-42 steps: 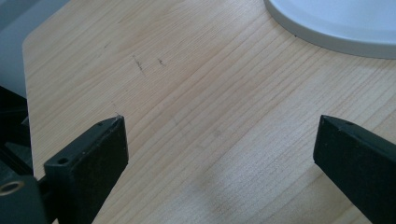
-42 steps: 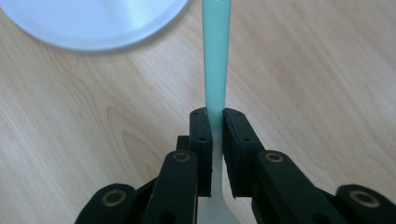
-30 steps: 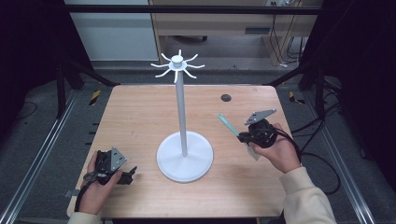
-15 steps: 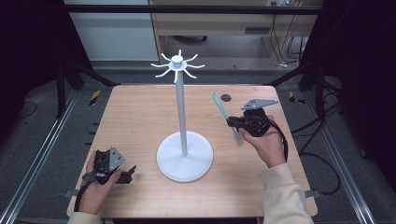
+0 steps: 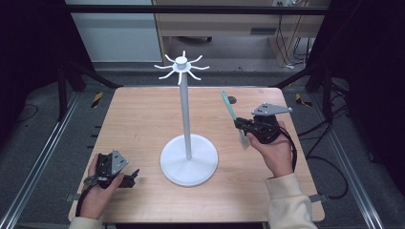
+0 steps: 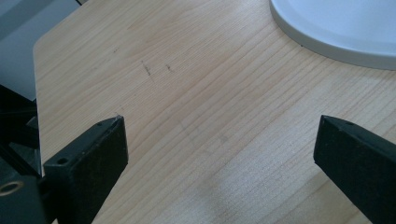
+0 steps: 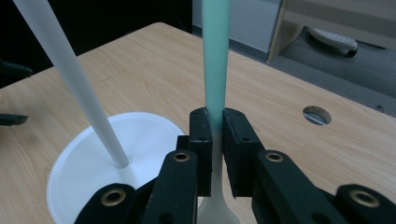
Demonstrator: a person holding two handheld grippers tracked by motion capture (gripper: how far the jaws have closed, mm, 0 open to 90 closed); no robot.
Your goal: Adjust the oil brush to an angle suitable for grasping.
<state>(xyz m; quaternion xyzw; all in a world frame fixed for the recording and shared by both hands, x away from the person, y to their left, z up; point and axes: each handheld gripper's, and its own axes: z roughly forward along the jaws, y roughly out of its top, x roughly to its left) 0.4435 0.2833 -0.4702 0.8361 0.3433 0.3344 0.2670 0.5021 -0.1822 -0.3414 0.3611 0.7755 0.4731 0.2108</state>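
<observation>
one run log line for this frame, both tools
left tool: open, low over table | right tool: shut on green-handled utensil, raised | white stand: hooks bare

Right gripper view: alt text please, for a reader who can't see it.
The right gripper is shut on a green-and-white utensil that points away over a wooden table. A white stand is at left, with a round hole at right.

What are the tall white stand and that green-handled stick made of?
The white stand looks like painted metal or plastic: smooth, matte, uniformly white. The green-handled utensil, clamped in the right hand-held gripper, looks plastic: slightly translucent with a pale lower end.
</observation>
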